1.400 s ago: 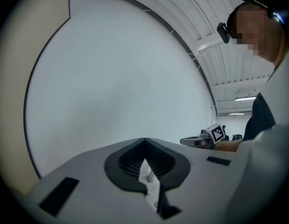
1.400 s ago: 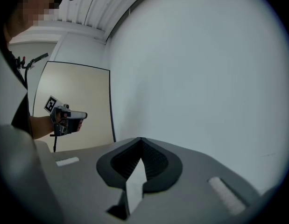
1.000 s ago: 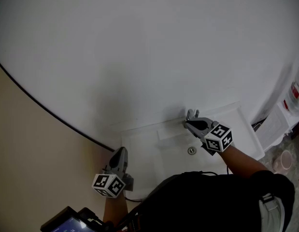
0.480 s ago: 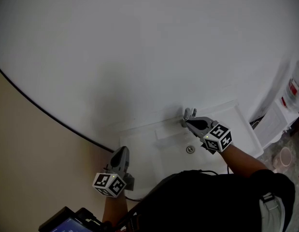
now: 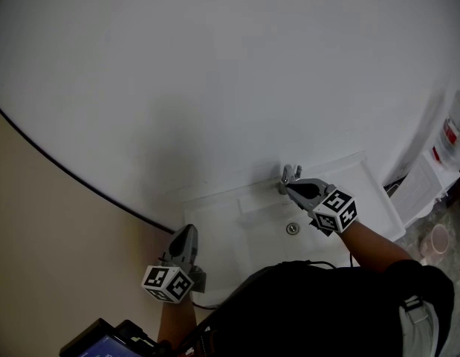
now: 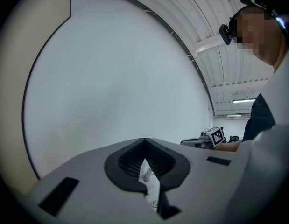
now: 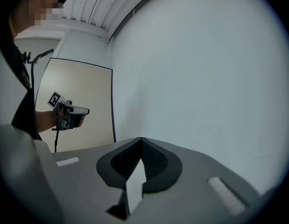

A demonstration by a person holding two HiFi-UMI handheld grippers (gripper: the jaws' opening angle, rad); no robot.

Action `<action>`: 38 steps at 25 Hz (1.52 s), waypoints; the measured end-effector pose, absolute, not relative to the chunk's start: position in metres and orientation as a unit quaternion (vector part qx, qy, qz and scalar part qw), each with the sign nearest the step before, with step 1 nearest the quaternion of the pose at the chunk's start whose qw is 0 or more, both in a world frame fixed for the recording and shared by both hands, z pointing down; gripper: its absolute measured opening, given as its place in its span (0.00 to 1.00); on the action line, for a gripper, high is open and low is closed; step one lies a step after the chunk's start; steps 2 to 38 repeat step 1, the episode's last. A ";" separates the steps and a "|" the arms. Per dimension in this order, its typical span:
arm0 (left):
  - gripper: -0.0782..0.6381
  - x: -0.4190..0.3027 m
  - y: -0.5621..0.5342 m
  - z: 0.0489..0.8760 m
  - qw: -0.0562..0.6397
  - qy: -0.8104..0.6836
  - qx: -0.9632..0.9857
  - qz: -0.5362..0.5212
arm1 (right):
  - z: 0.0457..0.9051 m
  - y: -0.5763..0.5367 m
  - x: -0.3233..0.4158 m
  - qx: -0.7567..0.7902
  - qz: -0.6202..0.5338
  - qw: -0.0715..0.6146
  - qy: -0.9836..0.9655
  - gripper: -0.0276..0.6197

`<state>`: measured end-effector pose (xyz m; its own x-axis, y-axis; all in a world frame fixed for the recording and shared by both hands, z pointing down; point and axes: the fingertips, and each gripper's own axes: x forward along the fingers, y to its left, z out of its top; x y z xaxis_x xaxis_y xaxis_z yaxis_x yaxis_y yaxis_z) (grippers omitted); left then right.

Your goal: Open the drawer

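Observation:
A white drawer unit [image 5: 363, 192] stands against the white wall, seen from above. It has a round lock [image 5: 292, 229] and a shallow rectangular recess [image 5: 258, 200]. My right gripper [image 5: 292, 175] hovers at the unit's far edge by the wall, just beyond the recess. Its jaws are shut, and nothing shows between them in the right gripper view [image 7: 140, 140], which faces bare wall. My left gripper [image 5: 186, 231] hangs off the unit's left corner, also shut and empty [image 6: 144, 140]. Which part is the drawer's handle I cannot make out.
A beige panel [image 5: 44, 222] with a black edge covers the wall at left. At right are a white bottle with a red label [image 5: 452, 136], papers [image 5: 421, 190] and a pink cup [image 5: 440, 244] on the floor. A screen device [image 5: 103, 342] sits low left.

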<state>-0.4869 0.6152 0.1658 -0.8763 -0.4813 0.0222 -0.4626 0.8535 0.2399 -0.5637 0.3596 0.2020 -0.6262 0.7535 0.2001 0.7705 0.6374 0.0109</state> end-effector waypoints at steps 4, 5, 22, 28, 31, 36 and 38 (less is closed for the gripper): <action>0.10 -0.487 0.615 0.165 0.040 -0.962 0.245 -0.114 | 0.202 0.360 -0.563 -0.424 -0.048 0.089 -0.900 0.04; 0.10 -0.487 0.615 0.165 0.040 -0.962 0.245 -0.114 | 0.202 0.360 -0.563 -0.424 -0.048 0.089 -0.900 0.04; 0.10 -0.487 0.615 0.165 0.040 -0.962 0.245 -0.114 | 0.202 0.360 -0.563 -0.424 -0.048 0.089 -0.900 0.04; 0.10 -0.487 0.615 0.165 0.040 -0.962 0.245 -0.114 | 0.202 0.360 -0.563 -0.424 -0.048 0.089 -0.900 0.04; 0.10 -0.487 0.615 0.165 0.040 -0.962 0.245 -0.114 | 0.202 0.360 -0.563 -0.424 -0.048 0.089 -0.900 0.04; 0.10 -0.487 0.615 0.165 0.040 -0.962 0.245 -0.114 | 0.202 0.360 -0.563 -0.424 -0.048 0.089 -0.900 0.04; 0.10 -0.487 0.615 0.165 0.040 -0.962 0.245 -0.114 | 0.202 0.360 -0.563 -0.424 -0.048 0.089 -0.900 0.04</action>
